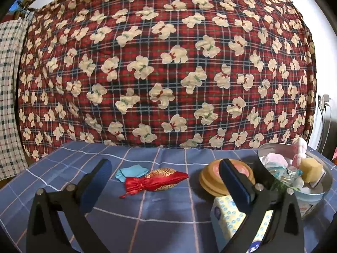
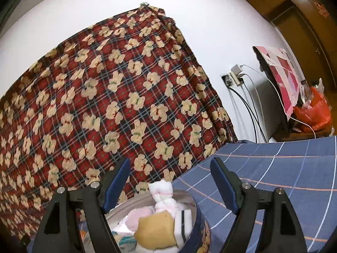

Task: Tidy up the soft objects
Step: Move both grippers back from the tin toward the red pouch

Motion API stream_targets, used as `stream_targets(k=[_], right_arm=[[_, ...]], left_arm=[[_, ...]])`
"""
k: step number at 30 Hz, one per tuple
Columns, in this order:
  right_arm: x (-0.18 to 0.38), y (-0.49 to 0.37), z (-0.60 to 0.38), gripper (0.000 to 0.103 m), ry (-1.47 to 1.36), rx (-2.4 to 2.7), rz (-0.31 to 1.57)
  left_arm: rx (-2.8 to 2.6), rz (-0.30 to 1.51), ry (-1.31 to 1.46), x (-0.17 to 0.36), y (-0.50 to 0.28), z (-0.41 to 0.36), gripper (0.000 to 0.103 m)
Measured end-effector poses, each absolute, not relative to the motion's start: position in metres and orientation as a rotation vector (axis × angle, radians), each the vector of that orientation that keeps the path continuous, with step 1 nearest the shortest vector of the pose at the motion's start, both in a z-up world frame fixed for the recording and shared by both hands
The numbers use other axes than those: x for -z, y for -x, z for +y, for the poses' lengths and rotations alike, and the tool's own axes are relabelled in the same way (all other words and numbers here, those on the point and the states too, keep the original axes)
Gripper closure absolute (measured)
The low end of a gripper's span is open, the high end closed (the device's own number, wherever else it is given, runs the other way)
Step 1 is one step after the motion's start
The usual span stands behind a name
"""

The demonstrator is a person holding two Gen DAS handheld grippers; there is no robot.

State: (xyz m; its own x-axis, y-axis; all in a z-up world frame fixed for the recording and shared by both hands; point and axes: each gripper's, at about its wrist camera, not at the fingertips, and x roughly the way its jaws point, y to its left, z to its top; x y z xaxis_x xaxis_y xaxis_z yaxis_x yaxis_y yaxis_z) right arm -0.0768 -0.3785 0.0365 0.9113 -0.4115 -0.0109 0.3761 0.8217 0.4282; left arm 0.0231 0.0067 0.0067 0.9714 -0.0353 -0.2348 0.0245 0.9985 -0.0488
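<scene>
Left wrist: left gripper (image 1: 166, 176) spread, empty, facing red pouch (image 1: 157, 180); right gripper (image 2: 169, 182) spread over tin (image 2: 198, 215)

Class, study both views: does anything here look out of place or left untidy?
Yes. A red satin pouch and a light blue cloth lie loose on the blue checked tablecloth, while the other soft items, such as the yellow sponge, sit inside the round tin.

Tissue box (image 1: 228, 221) partly behind gripper finger, round tin (image 2: 198, 227) cut off below.
</scene>
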Motion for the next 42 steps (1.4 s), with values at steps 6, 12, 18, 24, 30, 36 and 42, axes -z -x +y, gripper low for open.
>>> stream_targets(k=[6, 12, 18, 24, 30, 36, 42], right_arm=[[-0.033, 0.078, -0.349, 0.023, -0.377, 0.377, -0.034], [-0.032, 0.068, -0.313, 0.023, -0.325, 0.306, 0.007], [-0.031, 0.058, -0.264, 0.023, -0.318, 0.195, 0.050], [-0.031, 0.043, -0.206, 0.023, -0.268, 0.072, 0.090], [-0.031, 0.029, -0.162, 0.022, -0.262, -0.005, 0.134], [-0.032, 0.003, -0.105, 0.022, -0.261, -0.101, 0.221], [-0.019, -0.049, -0.043, 0.023, -0.230, -0.175, 0.438]], left_arm=[[0.026, 0.243, 0.036, -0.007, -0.021, 0.023, 0.000], [0.000, 0.251, 0.034, -0.005, -0.020, 0.047, 0.000], [-0.060, 0.255, 0.036, -0.004, -0.022, 0.082, 0.000], [-0.123, 0.276, 0.072, 0.000, -0.029, 0.124, 0.000], [-0.174, 0.276, 0.073, 0.001, -0.033, 0.155, 0.000], [-0.232, 0.282, 0.071, 0.002, -0.045, 0.184, 0.000], [-0.284, 0.293, 0.111, 0.003, -0.046, 0.207, 0.000]])
